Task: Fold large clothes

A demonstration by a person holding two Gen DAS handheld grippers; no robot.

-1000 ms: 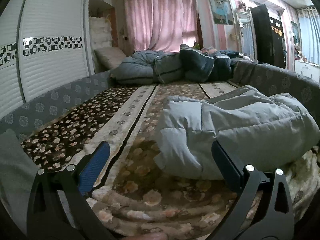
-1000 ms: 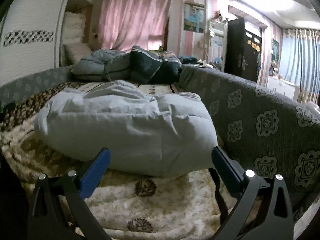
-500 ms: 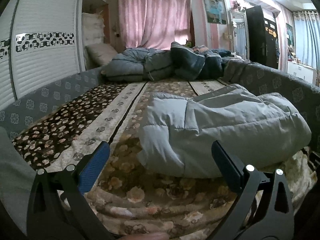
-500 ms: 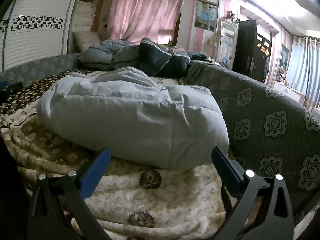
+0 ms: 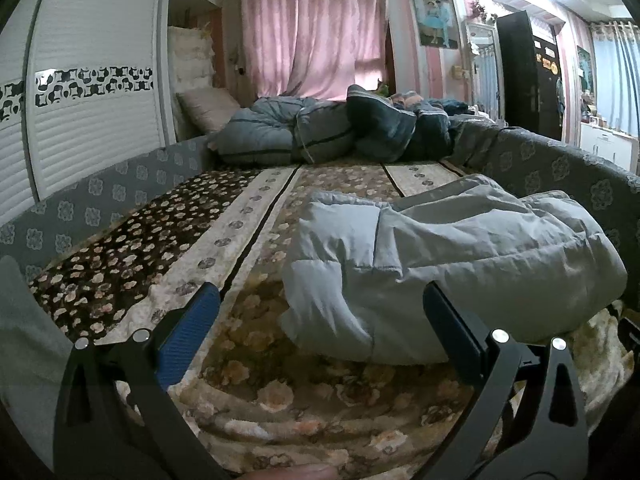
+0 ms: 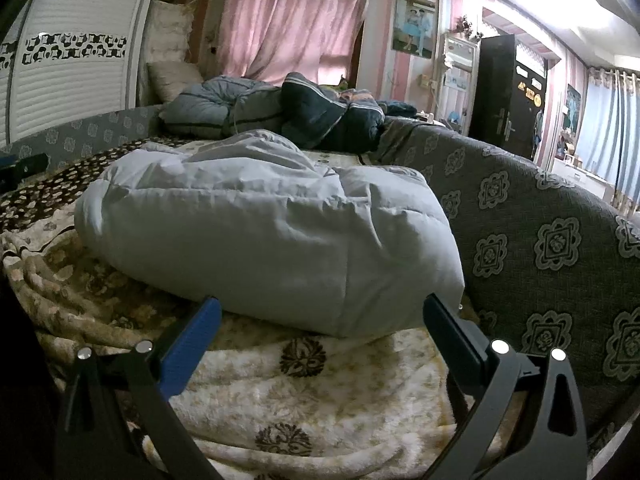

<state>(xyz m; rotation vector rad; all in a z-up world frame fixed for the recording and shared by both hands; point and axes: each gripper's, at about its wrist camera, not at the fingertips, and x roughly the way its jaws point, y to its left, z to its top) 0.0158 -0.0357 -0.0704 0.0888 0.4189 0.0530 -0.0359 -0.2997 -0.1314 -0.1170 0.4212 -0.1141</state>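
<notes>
A pale blue-grey puffy coat [image 5: 440, 260] lies bundled in a folded heap on the flowered bed blanket [image 5: 280, 380], against the right side. It also shows in the right wrist view [image 6: 272, 232]. My left gripper [image 5: 320, 312] is open and empty, a little in front of the coat's near left edge. My right gripper [image 6: 320, 316] is open and empty, just in front of the coat's near end, apart from it.
A grey patterned bed rail [image 6: 540, 240] runs along the right, another rail [image 5: 100, 200] along the left. Dark blue and grey quilts [image 5: 340, 128] pile at the far end. A white wardrobe [image 5: 80, 100] stands left. A cream blanket [image 6: 300, 400] lies under the right gripper.
Both grippers have drawn back and risen slightly from the coat. The coat lies still. Both stay open.
</notes>
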